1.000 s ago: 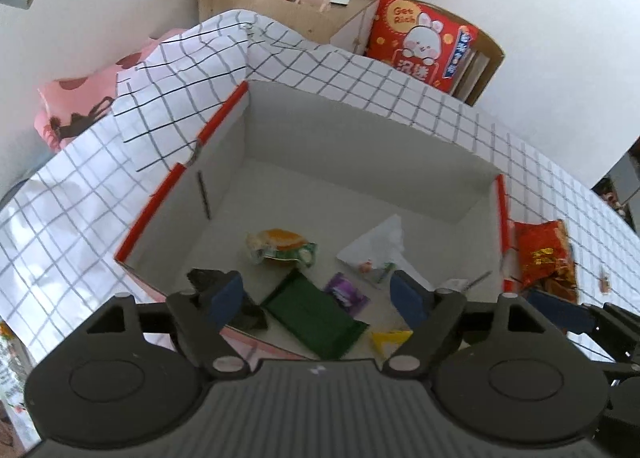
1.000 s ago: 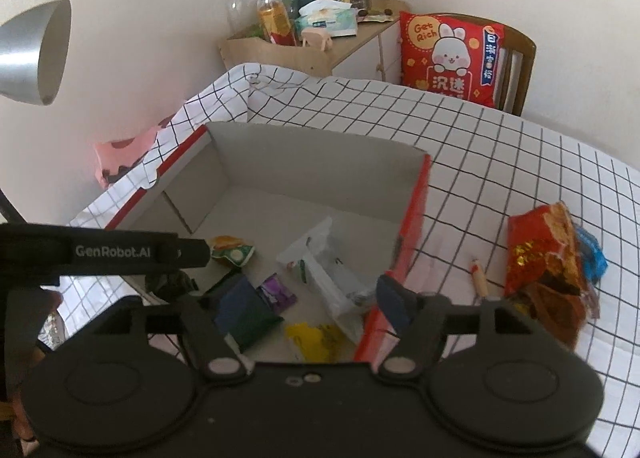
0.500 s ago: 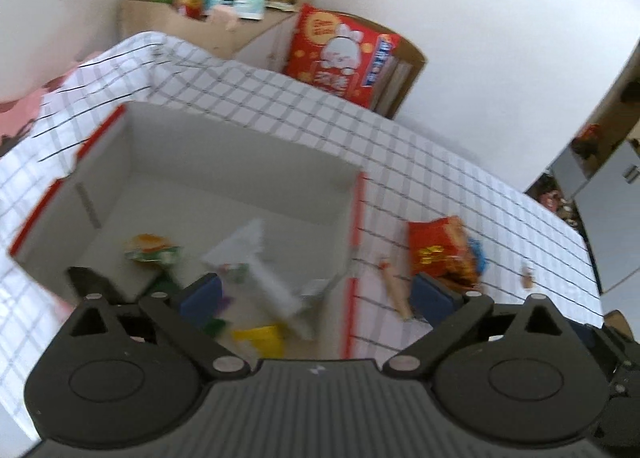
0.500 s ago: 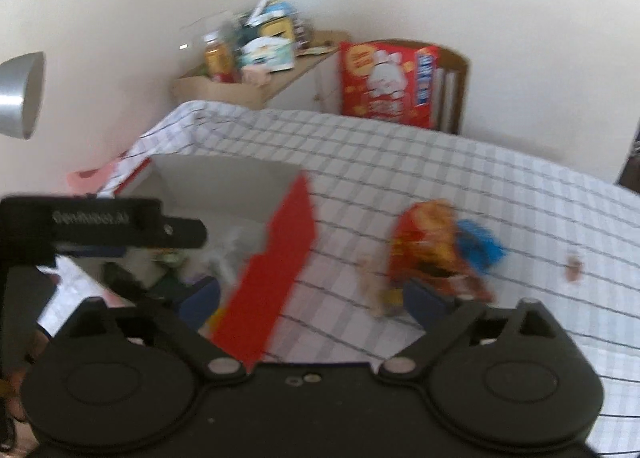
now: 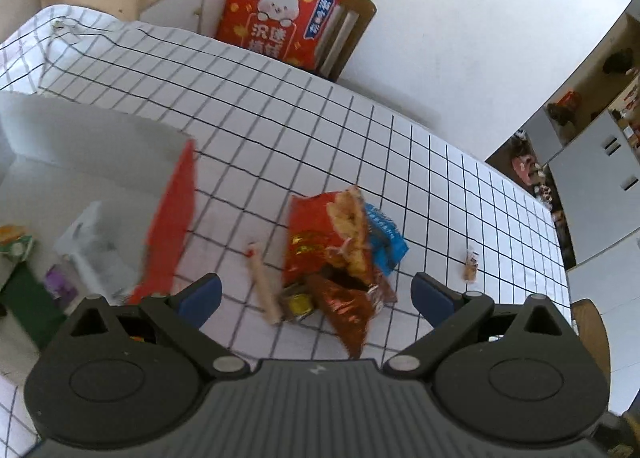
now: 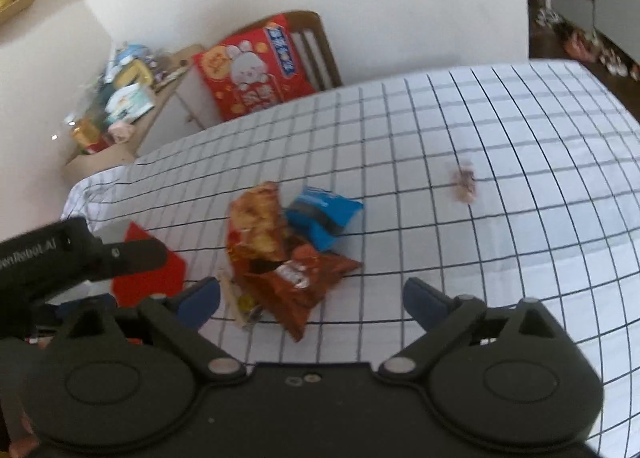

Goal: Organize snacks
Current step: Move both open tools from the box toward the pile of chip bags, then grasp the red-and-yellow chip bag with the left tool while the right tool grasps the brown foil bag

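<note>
Left wrist view: left gripper (image 5: pixel 316 298), blue-padded fingers (image 5: pixel 200 296) spread to near their widest, nothing between them or touching them, hanging above a heap of crinkled foil snack packets (image 5: pixel 332 254) on the white black-gridded tablecloth (image 5: pixel 280 129). Heap comprises a red-and-gold bag uppermost, a rust-brown packet at 6 o'clock of it, a blue packet (image 5: pixel 384 238) at 3 o'clock; a slim tan wrapped stick (image 5: pixel 262 286) lies just beside at 9 o'clock; one small tan wrapped sweet (image 5: pixel 472 264) sits well apart at 3 o'clock. Grey cardboard box with red rim (image 5: pixel 172 225) at 9 o'clock of the heap, already holding several packets. Step judged: picking from the heap to load the box. Advice: single out one packet at an exposed edge rather than pinching the overlapped middle; foil likely slips and crumples. Right wrist view: right gripper (image 6: pixel 312 298), jaws wide and just beginning to close, with no packet between them yet, above the same heap; rust-brown packet (image 6: pixel 296 278) nearest, at 12 o'clock of the fingers. The left gripper's black body shows at 9 o'clock; work one hand at a time to avoid collision.
</note>
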{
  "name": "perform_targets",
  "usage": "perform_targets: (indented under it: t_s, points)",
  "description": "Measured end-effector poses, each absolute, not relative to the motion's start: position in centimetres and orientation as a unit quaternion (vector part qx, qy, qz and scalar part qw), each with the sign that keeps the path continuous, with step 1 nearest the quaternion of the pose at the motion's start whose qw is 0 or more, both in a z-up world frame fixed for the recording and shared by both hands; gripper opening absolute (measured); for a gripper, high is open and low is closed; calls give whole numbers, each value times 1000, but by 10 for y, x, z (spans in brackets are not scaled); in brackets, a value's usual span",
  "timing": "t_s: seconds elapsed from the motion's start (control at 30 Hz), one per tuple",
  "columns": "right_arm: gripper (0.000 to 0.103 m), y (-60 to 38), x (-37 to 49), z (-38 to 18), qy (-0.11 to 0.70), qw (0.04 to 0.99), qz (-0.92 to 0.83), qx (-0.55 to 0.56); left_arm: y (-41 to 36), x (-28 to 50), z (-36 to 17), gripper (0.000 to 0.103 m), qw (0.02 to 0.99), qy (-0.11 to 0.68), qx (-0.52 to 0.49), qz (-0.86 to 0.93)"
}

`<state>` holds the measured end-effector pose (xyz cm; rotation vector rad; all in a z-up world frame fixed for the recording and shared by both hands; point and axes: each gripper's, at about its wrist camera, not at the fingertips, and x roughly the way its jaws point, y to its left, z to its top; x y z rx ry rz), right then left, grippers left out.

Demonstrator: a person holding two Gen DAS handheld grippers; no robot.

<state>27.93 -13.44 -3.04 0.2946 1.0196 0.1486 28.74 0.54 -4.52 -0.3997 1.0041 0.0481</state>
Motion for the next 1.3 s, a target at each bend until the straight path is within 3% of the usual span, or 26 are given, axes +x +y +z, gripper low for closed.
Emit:
perform_targets:
  t_s: [0.23, 0.53, 0.67, 0.8, 1.03, 1.3]
  points:
    - [90, -140, 310, -66, 520, 831, 70, 184, -7, 333, -72, 100, 840, 508, -186, 48]
    - [83, -132, 338, -101, 558, 797, 75, 219, 5, 368, -115, 78, 801, 546, -237, 61]
    - [82, -126, 345, -108, 567, 790, 73, 222, 7, 375, -126, 74, 792, 551, -258, 53]
    - [73, -126, 349, -117, 575, 780, 70, 236, 7, 378, -134, 69, 787, 552, -271, 43]
    - [36, -132, 341, -115, 568, 780, 79, 250, 16, 369, -133, 55, 790, 536, -293, 42]
    - [29, -142, 322, -96, 549, 801, 78, 227, 16, 350, -121, 51, 799, 523, -294, 36]
